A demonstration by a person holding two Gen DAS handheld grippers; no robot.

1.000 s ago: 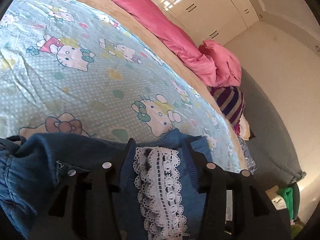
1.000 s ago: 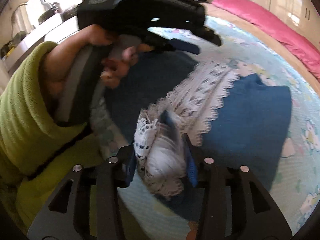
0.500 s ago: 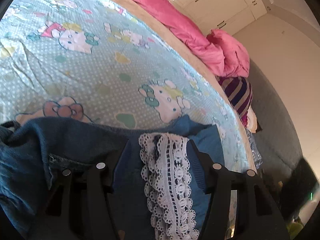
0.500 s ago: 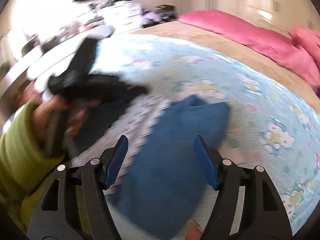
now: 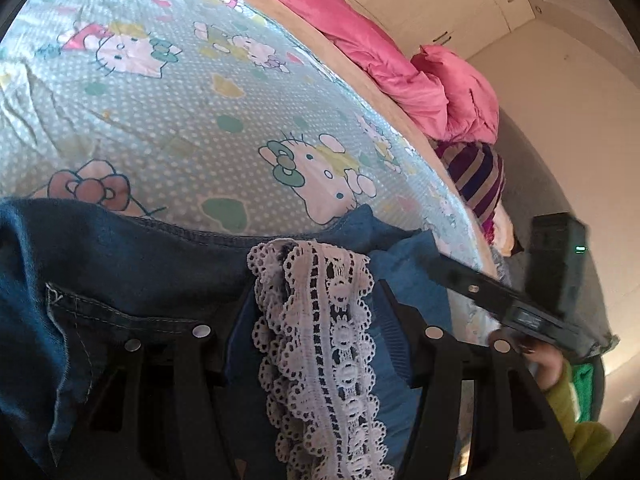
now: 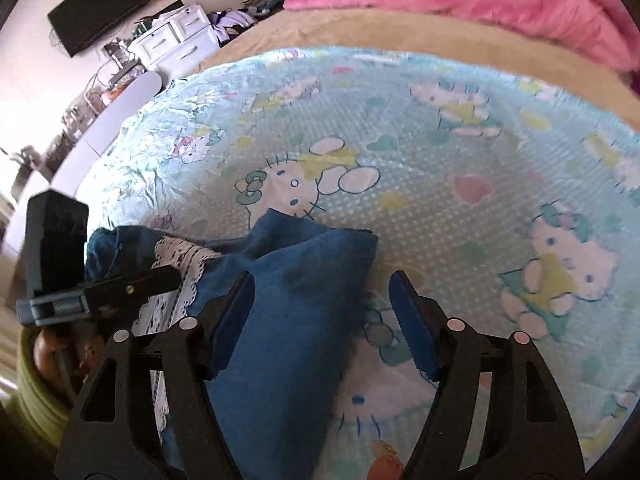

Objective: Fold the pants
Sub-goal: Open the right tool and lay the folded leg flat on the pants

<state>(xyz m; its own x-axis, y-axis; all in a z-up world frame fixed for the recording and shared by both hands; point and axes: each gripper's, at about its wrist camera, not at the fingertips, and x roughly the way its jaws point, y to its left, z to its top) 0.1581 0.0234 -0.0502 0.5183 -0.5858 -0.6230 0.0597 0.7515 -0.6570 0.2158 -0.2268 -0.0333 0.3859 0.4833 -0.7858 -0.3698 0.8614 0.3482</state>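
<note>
Since a second ago my right gripper (image 6: 322, 312) has let go of the lace trim (image 5: 320, 344) and swung clear; its jaws stand apart over the blue pants (image 6: 288, 320) on the cartoon bedsheet (image 6: 420, 152). Between my left gripper (image 5: 316, 320) fingers lies the lace, unpinched as far as I see.

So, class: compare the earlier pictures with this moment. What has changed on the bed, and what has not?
The right gripper has let go of the lace trim and swung away to the right; its jaws now stand open over the blue pants and touch nothing. The left gripper stays about the lace and denim, hardly moved. The sheet and pink bedding lie as before.
</note>
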